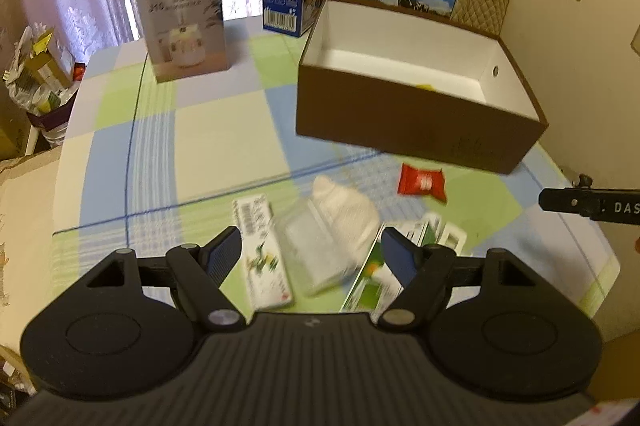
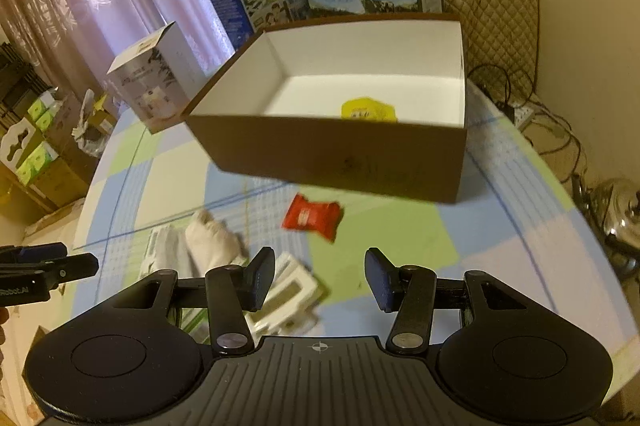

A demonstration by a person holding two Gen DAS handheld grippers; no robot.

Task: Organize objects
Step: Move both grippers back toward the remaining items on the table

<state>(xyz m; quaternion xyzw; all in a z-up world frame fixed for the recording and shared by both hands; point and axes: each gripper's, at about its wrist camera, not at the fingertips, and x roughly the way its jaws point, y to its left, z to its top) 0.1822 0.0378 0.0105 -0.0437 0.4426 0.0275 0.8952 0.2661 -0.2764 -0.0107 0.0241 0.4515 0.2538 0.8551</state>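
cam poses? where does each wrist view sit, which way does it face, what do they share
Left wrist: on the left gripper, above the table's near edge, facing the loose packets and brown box; the right gripper's tip shows at the right edge.
Right wrist: on the right gripper, facing the box, yellow packet inside.
Shared: box, red packet, milk cartons.

L claw (image 1: 312, 252) spread, empty | R claw (image 2: 320, 280) spread, empty

Left wrist view: yellow item (image 1: 425, 86) in brown box (image 1: 420, 129) mostly hidden behind the near wall. Clear packet (image 1: 316, 250) and green-white cartons (image 1: 376, 278) at lower centre blurred, print unreadable. Right gripper (image 1: 592, 203) cut off by the right edge.
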